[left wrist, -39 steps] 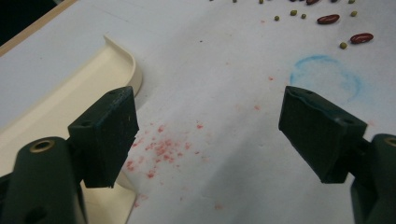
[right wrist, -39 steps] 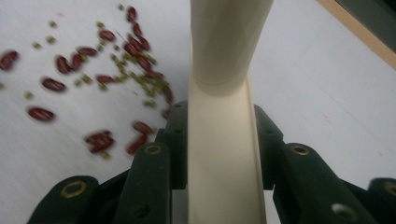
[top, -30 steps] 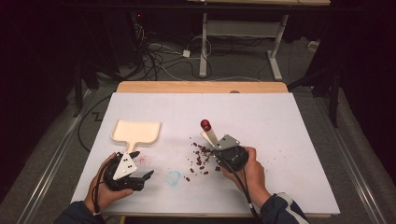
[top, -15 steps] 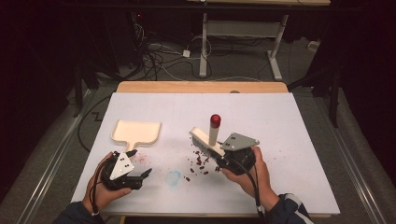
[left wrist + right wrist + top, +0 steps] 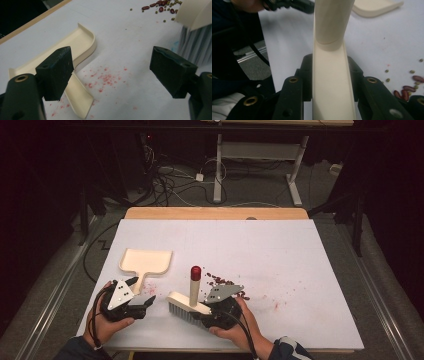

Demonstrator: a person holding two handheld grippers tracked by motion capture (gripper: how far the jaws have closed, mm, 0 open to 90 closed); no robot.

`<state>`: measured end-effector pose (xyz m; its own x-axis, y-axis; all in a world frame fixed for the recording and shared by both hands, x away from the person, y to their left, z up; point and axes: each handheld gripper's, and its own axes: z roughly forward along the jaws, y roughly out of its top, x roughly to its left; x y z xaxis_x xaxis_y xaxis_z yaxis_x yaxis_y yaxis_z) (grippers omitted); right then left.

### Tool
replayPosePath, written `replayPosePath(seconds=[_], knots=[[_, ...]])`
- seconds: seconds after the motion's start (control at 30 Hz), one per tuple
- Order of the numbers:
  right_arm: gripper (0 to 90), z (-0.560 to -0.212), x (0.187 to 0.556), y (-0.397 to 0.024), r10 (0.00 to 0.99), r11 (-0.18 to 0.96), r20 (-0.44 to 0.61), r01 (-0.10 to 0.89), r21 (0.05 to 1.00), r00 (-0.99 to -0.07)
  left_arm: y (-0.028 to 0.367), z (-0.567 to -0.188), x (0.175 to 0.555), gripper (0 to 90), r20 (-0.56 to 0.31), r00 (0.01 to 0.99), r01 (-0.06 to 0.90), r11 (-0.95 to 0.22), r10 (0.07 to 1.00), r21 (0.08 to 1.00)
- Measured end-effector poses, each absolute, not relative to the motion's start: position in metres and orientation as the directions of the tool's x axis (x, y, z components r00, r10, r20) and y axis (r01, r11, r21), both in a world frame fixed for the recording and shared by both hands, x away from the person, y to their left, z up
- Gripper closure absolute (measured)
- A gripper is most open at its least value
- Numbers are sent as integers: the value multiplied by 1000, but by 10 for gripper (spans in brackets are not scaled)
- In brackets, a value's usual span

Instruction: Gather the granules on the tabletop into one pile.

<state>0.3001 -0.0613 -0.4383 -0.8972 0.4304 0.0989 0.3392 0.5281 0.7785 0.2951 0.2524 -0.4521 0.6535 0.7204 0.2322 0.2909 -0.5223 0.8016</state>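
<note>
Right gripper (image 5: 212, 312) clamped on cream plastic hand brush with red-capped handle (image 5: 189, 297), bristles down on white tabletop (image 5: 300, 270). Left gripper (image 5: 142, 301) open, empty, beside cream plastic dustpan (image 5: 146, 261). Scattered red and green beans (image 5: 222, 281) unswept; pan empty, sweeping barely begun.

You worked at a bench (image 5: 300, 270) covered with a white sheet, its bare wooden edge showing along the far side. Faint red stains (image 5: 106, 78) marked the sheet near your side. Beyond the bench, a tangle of black cables (image 5: 170, 182) lay on the grey floor (image 5: 260, 190), beside the white metal legs of a second table (image 5: 260, 155). The surroundings were dark.
</note>
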Motion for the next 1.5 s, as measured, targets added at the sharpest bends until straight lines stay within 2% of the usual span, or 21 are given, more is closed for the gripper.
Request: replayPosePath(seconds=[0.2, 0.27, 0.37, 0.73, 0.77, 0.83, 1.0, 1.03, 1.1, 1.2, 1.23, 1.37, 1.5], knots=[[670, -443, 317, -70, 475, 518, 78, 350, 780, -876, 250, -454, 296, 183, 230, 661, 295, -529, 714, 796], [667, -445, 327, -76, 495, 502, 110, 386, 774, -862, 247, -456, 296, 183, 232, 670, 295, -539, 706, 789], [666, -444, 340, -86, 538, 494, 75, 385, 780, -840, 245, -457, 296, 183, 234, 678, 293, -549, 696, 783], [673, -433, 358, -112, 573, 486, 56, 394, 780, -818, 243, -459, 295, 183, 221, 692, 301, -553, 687, 777], [673, -424, 357, -117, 537, 510, 19, 343, 789, -843, 242, -459, 295, 183, 222, 693, 300, -554, 686, 777], [673, -420, 356, -120, 511, 519, 13, 321, 793, -859, 242, -459, 295, 183, 223, 692, 300, -555, 686, 776], [672, -404, 343, -149, 325, 609, -63, 158, 777, -944, 242, -459, 295, 183, 222, 692, 305, -556, 687, 773], [673, -406, 340, -162, 254, 619, -68, 108, 778, -965, 242, -460, 295, 183, 221, 693, 306, -557, 687, 772], [673, -413, 337, -172, 189, 629, -46, 85, 772, -981, 241, -460, 295, 183, 222, 695, 306, -561, 683, 769], [674, -421, 334, -180, 146, 637, -39, 64, 768, -989, 240, -461, 296, 183, 224, 699, 306, -567, 680, 765], [673, -429, 334, -185, 101, 631, -24, 46, 774, -995, 240, -461, 296, 183, 225, 700, 306, -569, 678, 763], [674, -434, 342, -185, 74, 609, -36, 16, 793, -997, 237, -461, 297, 183, 225, 705, 304, -573, 673, 761], [673, -438, 358, -180, 87, 596, -41, 19, 803, -995, 236, -462, 299, 183, 224, 711, 304, -580, 666, 756]])
